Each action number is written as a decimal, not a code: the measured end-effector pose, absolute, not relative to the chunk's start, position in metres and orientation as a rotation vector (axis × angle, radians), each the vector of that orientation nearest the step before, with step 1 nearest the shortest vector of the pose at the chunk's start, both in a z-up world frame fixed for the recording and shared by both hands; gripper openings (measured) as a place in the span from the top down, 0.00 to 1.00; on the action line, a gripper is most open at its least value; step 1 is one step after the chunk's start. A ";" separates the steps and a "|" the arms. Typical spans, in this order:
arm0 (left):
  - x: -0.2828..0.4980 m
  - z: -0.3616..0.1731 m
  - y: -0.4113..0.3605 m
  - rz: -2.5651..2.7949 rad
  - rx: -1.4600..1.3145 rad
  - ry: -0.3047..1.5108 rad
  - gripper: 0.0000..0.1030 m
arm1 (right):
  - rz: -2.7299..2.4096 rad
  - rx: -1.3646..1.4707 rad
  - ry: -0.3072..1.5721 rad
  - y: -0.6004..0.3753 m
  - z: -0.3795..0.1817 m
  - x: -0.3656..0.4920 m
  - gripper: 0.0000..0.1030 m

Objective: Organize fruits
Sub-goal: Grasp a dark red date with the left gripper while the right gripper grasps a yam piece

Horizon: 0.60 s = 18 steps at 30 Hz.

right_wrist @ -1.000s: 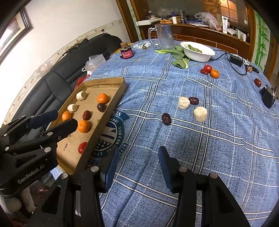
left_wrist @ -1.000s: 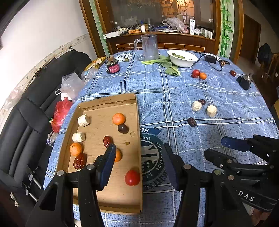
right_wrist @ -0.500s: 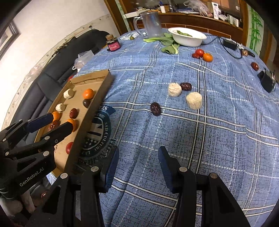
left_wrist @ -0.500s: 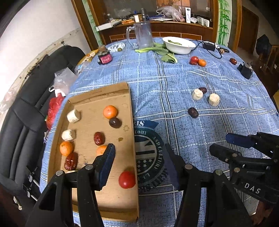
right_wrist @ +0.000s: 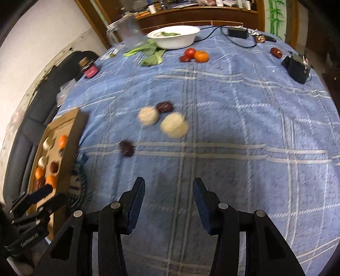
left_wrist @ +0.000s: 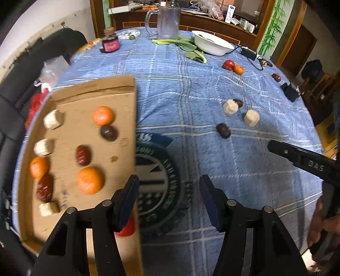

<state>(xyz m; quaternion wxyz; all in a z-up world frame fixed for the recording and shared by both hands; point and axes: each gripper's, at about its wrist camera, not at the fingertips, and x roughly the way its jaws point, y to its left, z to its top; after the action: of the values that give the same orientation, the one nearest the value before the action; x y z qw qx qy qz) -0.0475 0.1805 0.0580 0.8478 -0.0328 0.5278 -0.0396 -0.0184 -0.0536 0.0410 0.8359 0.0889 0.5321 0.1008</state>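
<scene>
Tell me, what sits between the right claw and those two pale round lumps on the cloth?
In the right wrist view, only bare blue tablecloth separates the right gripper from the pale lumps; a dark date lies off left.

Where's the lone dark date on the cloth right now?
The date lies alone on the blue cloth, between the cardboard tray and the two white chunks, ahead and left of the open right gripper.

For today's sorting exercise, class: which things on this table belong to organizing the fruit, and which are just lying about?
Part of the job:
cardboard tray
oranges in the tray
dark date on the cloth
two pale round pieces
tomato and orange pair

Just lying about:
white bowl
glass jug
leafy greens
pink-labelled jar
black adapter
</scene>
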 end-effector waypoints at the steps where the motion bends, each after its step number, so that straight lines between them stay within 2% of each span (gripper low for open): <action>1: -0.041 0.057 0.178 -0.097 -0.086 1.110 0.44 | 0.211 0.186 1.120 -0.055 0.042 -0.013 0.51; 5: -0.012 0.056 0.162 -0.169 -0.121 1.081 0.44 | 0.217 0.153 1.094 -0.053 0.043 0.010 0.51; 13: 0.024 0.039 0.118 -0.281 -0.012 1.058 0.44 | 0.227 0.077 1.110 -0.045 0.025 0.042 0.51; 18: 0.041 0.023 0.104 -0.326 -0.012 1.081 0.50 | 0.269 0.057 1.105 -0.035 0.023 0.046 0.51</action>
<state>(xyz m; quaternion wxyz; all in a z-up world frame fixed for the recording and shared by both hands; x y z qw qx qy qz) 0.0408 0.1038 0.0232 0.8447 -0.0055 0.5123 -0.1546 0.0463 -0.0350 0.0231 0.8422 0.0272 0.5231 0.1274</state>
